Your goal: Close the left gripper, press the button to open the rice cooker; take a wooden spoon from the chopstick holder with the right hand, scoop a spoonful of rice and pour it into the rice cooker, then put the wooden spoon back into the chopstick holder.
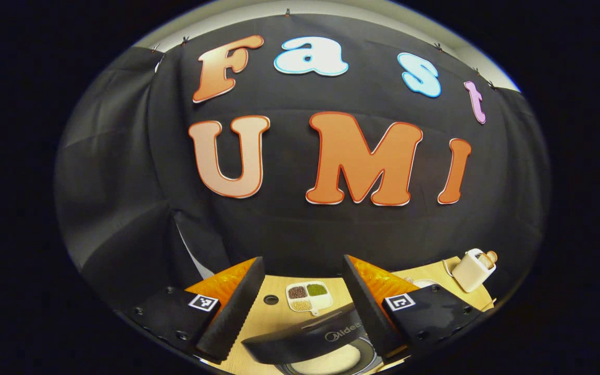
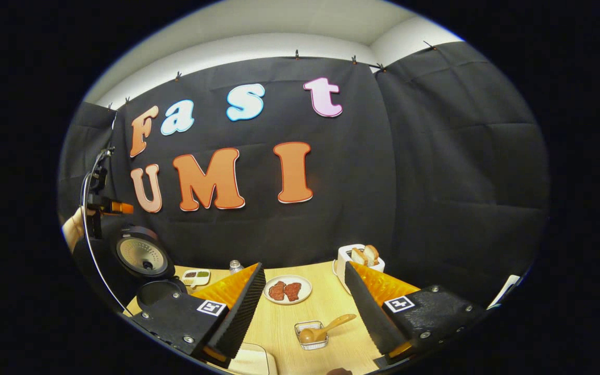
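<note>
The black rice cooker [image 2: 146, 271] stands at the table's left with its lid [image 2: 141, 254] raised. In the left gripper view, the lid [image 1: 305, 338] and the pale inner pot [image 1: 331, 362] lie just below my open left gripper [image 1: 302, 263], which holds nothing. A hand holds that left gripper [image 2: 104, 207] above the cooker. The wooden spoon [image 2: 327, 328] rests in a small holder [image 2: 308, 339], its handle leaning right. My right gripper [image 2: 303, 268] hangs open above and behind the holder, touching nothing.
A plate with meat slices [image 2: 287, 290] sits mid-table, with a white toaster holding bread [image 2: 358, 259] behind it. A divided grain tray [image 1: 308, 297] and a small jar [image 2: 235, 266] stand near the cooker. A pale container edge [image 2: 250, 362] shows at the near side.
</note>
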Available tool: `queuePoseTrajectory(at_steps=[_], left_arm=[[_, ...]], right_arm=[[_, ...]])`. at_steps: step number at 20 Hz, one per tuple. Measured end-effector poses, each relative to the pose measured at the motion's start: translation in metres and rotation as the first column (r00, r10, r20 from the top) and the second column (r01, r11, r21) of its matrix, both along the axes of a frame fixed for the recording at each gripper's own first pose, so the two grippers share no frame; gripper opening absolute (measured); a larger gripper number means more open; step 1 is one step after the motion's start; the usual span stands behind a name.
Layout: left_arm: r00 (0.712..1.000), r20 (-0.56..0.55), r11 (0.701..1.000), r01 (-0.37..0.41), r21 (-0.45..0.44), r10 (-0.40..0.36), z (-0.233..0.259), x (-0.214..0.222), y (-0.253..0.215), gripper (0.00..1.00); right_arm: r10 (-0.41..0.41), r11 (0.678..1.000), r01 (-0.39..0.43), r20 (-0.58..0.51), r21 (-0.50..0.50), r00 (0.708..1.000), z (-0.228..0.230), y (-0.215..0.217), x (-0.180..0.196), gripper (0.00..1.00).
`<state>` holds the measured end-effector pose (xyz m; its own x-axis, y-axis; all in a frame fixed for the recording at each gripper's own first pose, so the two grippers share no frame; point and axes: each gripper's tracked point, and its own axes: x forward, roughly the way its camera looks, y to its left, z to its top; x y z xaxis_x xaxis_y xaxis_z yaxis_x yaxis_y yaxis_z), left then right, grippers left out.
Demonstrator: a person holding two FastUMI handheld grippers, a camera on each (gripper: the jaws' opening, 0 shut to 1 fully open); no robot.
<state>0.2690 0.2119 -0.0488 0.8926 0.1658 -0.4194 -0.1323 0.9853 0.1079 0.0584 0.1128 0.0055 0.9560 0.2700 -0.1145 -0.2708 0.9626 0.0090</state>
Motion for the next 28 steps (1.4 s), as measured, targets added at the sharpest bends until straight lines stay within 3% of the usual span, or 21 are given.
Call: queuePoseTrajectory(at_steps=[3,7,12,18,24,26,28], left_arm=[[0.998,-0.057,0.999,0.004,0.042,-0.002,-0.029,-0.01,0.003,1.0],[1.0,-0.017,1.0,0.004,-0.013,-0.004,-0.037,-0.03,-0.016,1.0],[0.998,-0.034,0.999,0.046,-0.014,-0.047,-0.062,-0.078,-0.054,0.99],[0.995,-0.062,0.996,0.085,0.024,-0.083,-0.14,-0.139,-0.095,1.0],[1.0,0.0,0.999,-0.013,-0.042,0.013,-0.198,-0.16,-0.093,1.0],[1.0,0.016,1.0,-0.014,-0.001,0.014,-0.205,-0.161,-0.094,0.97],[0.999,-0.042,0.999,0.006,0.041,-0.004,-0.231,-0.166,-0.098,1.0]], right_arm=[[0.01,1.0,-0.01,0.016,0.02,1.0,0.005,0.003,-0.002,0.95],[0.021,1.0,-0.021,0.0,-0.022,1.0,-0.008,0.006,-0.003,0.95],[0.051,0.999,-0.051,-0.022,-0.018,0.998,-0.018,0.018,-0.003,0.95],[0.1,0.995,-0.099,-0.084,0.012,0.991,-0.039,0.038,-0.009,0.95],[0.1,0.995,-0.1,-0.141,0.004,0.985,-0.059,0.036,-0.013,0.95],[0.082,0.997,-0.083,-0.155,0.001,0.984,-0.064,0.029,-0.012,0.95],[0.081,0.997,-0.081,-0.178,0.01,0.981,-0.071,0.028,-0.014,0.95]])
